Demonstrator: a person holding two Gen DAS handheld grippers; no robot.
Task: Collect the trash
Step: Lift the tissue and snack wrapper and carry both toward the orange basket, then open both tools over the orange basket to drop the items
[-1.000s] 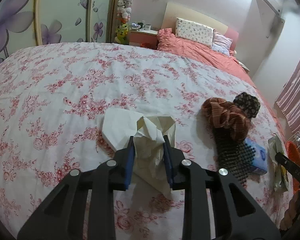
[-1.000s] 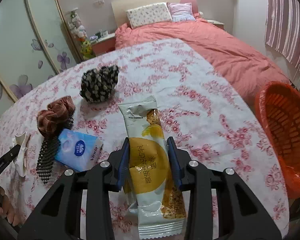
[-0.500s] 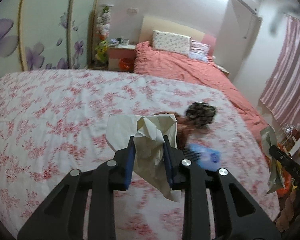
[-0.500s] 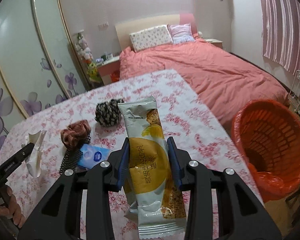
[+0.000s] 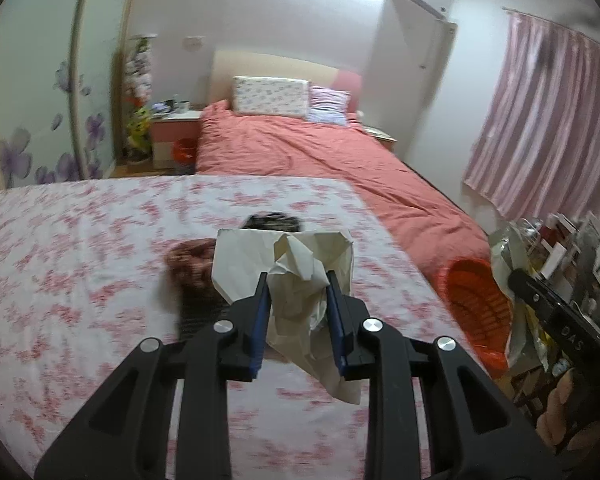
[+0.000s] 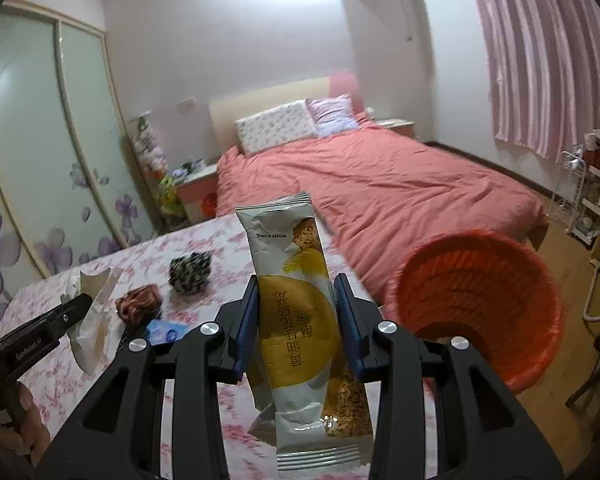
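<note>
Both claws had risen off the floral bench, the left claw point(image 5: 297, 308) clenching crumpled tissue point(image 5: 288, 264), the right claw point(image 6: 296, 320) gripping the snack wrapper point(image 6: 300, 312), nearing the orange basket point(image 6: 480, 300).

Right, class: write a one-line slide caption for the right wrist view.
Right gripper clamps a yellow-and-white snack wrapper beside the round orange plastic basket.

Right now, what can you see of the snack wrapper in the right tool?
The snack wrapper is a long glossy pouch, white with a yellow round patch, upside-down printed characters and a grainy snack picture. It looks flattened and creased, with crimped ends. The right tool clamps its middle between blue pads, holding it lengthwise above the floral bedspread, left of the orange basket.
</note>
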